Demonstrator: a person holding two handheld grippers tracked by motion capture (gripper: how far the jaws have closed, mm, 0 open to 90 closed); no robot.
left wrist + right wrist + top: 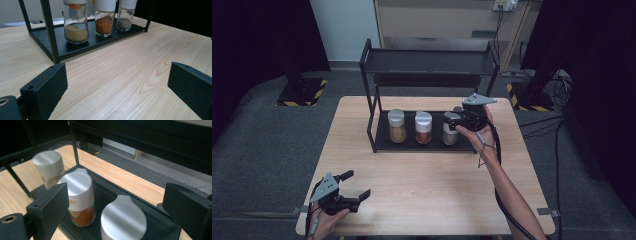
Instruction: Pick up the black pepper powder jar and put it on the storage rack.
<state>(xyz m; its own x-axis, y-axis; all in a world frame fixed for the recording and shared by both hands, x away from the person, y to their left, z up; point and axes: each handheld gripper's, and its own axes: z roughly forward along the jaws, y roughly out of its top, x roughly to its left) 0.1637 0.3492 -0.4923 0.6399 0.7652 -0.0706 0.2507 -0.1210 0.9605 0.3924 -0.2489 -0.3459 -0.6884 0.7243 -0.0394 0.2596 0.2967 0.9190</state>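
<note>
While over the shelf [382,131], right hand-held gripper [460,121] agape above jar [123,220].

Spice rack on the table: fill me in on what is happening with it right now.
A person holds a tool in each hand at a wooden table. The right tool, jaws open, hovers just above the rightmost spice jar on the rack's bottom shelf, apparently about to grip it. Two more jars, one with orange powder and one with tan powder, stand beside it. The left tool waits open near the table's front left corner, holding nothing.
</note>
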